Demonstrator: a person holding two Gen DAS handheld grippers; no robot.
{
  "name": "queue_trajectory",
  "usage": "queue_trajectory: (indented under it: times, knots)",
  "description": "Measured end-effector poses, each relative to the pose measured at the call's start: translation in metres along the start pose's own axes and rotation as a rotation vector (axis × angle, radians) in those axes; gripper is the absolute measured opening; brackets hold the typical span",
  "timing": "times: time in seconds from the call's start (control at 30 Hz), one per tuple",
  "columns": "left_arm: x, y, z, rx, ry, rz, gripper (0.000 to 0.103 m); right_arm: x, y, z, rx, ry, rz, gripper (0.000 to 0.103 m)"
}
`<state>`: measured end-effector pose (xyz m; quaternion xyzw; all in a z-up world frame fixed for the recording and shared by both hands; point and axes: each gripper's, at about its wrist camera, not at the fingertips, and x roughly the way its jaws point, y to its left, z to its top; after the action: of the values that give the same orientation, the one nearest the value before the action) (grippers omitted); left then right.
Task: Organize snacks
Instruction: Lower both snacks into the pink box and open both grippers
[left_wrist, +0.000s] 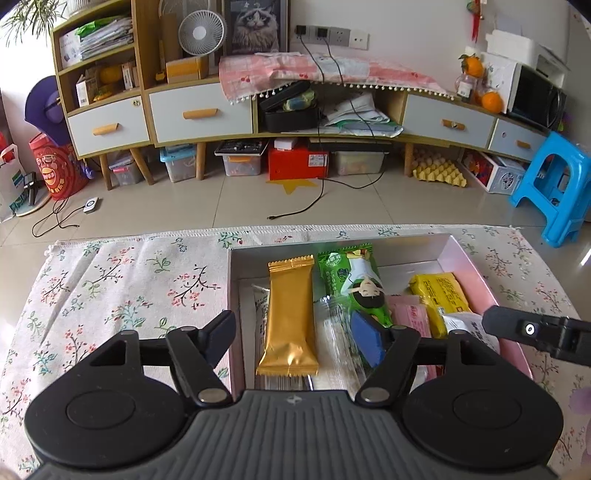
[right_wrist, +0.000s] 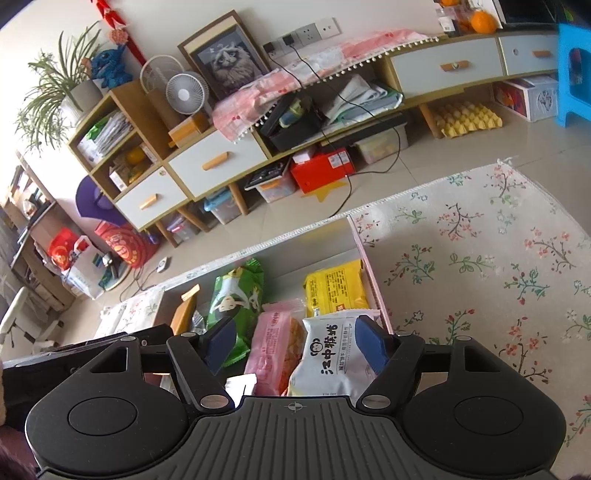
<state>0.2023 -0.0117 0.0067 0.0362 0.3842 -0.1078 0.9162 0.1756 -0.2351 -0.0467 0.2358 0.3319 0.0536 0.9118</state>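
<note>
L gripper (left_wrist: 295, 338) open, astride gold pkt (left_wrist: 289, 317) in box (left_wrist: 476, 273), long axis near-far; R gripper (right_wrist: 295, 343) open over white pkt (right_wrist: 328, 358).

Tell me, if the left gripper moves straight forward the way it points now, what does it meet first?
Most likely the gold snack packet, which lies in the box directly between the open fingers of the left gripper. Depth is uncertain; the clear wrapper beside it could touch first.

The gold packet (left_wrist: 288, 317) covers most of a white wrapper (left_wrist: 260, 306), whose print cannot be read. The left hand-held gripper (left_wrist: 295, 341) hides the box's (left_wrist: 461, 254) near wall. The clear wrapper (left_wrist: 338, 343) looks blurred.
</note>
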Motion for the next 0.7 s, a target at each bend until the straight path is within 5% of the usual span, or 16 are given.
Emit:
queue_trajectory:
  times: [0.37,0.7]
  knots:
    - [-0.028,-0.001,-0.017,-0.008,-0.014,-0.006,0.095,-0.024,0.013,-0.002,-0.067,-0.016,0.006,0.085]
    - [-0.05,-0.003,-0.038,-0.01,-0.013,0.007,0.101,-0.045,0.027,-0.014,-0.162,-0.01,0.0,0.09]
